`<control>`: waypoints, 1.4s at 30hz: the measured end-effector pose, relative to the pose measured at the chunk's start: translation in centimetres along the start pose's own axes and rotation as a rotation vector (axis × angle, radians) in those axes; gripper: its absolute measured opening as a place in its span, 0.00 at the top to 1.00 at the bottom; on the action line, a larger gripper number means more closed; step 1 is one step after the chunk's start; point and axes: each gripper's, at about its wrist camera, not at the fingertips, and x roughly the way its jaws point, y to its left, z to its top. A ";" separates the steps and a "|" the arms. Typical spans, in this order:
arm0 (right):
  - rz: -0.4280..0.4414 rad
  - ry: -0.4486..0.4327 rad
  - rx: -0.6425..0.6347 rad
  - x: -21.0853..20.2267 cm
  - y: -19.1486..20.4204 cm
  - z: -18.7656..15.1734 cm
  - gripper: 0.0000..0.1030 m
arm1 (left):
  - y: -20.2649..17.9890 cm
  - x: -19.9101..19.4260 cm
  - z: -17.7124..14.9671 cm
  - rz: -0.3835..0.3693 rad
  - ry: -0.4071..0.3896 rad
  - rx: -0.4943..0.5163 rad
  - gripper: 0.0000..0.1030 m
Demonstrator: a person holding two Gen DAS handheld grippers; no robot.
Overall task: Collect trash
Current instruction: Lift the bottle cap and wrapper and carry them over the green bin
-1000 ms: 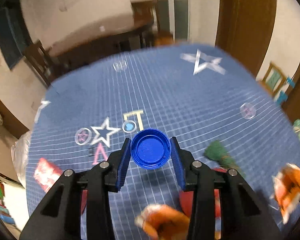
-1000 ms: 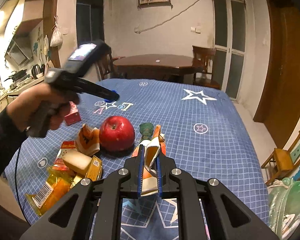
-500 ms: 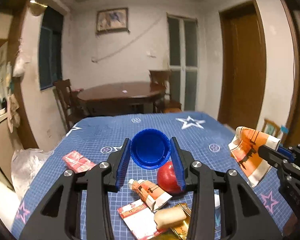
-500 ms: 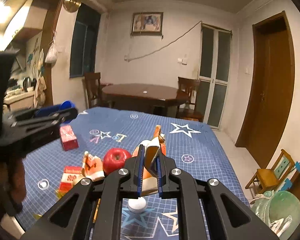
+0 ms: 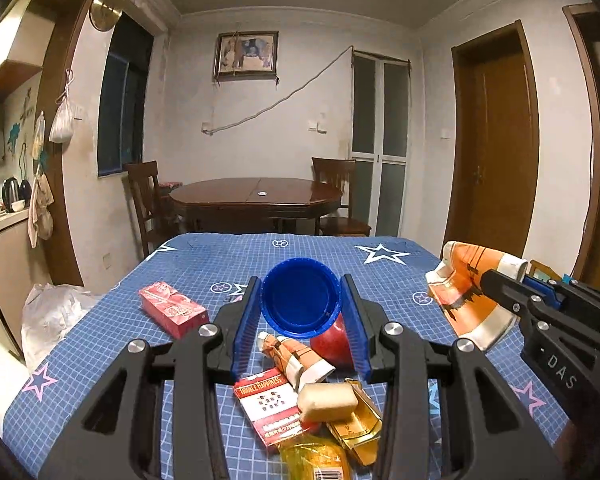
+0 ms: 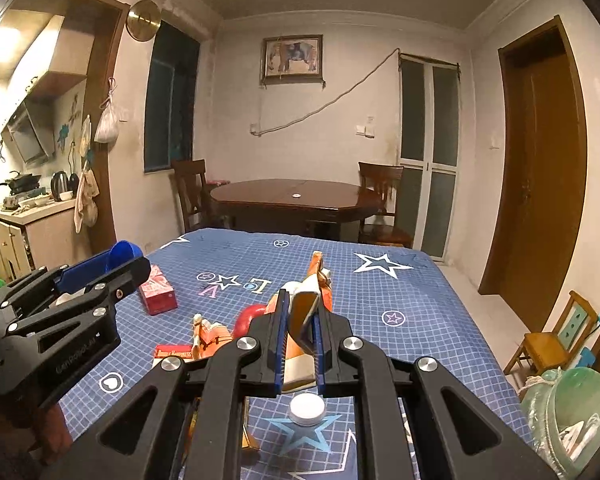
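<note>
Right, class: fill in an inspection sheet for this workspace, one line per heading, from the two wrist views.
Surface: blue star-print cloth over the table.
Job's things: blue cap in the left gripper; orange wrapper in the right gripper.
Clutter: red apple, red carton, Double Happiness pack, second orange wrapper, yellow packets, white cap.
Grippers: both shut on their loads, held above the cloth.
Cables: wire across the back wall.
Surroundings: wooden dining table, chairs, brown door, white bag.
</note>
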 end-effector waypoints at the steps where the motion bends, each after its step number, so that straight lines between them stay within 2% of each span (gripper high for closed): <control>1: 0.000 0.000 0.001 -0.1 0.0 -0.1 0.89 | 0.0 -0.1 -0.1 -0.001 0.000 -0.001 0.63; 6: -0.001 -0.004 0.009 -0.8 -0.6 0.1 0.89 | -0.6 -0.6 -0.3 -0.010 -0.006 0.003 0.63; 12: -0.028 -0.009 0.027 -2.3 -2.4 0.4 0.89 | -2.4 -0.4 0.2 -0.055 -0.009 0.017 0.63; 21: -0.143 -0.022 0.039 -6.1 -8.1 0.9 0.89 | -7.8 1.0 1.3 -0.168 0.010 0.037 0.63; 34: -0.380 0.021 0.096 -13.8 -22.2 0.0 0.89 | -20.8 3.1 1.5 -0.429 0.091 0.127 0.63; 42: -0.492 0.095 0.159 -17.2 -32.6 -2.0 0.89 | -29.5 4.5 0.5 -0.597 0.194 0.207 0.63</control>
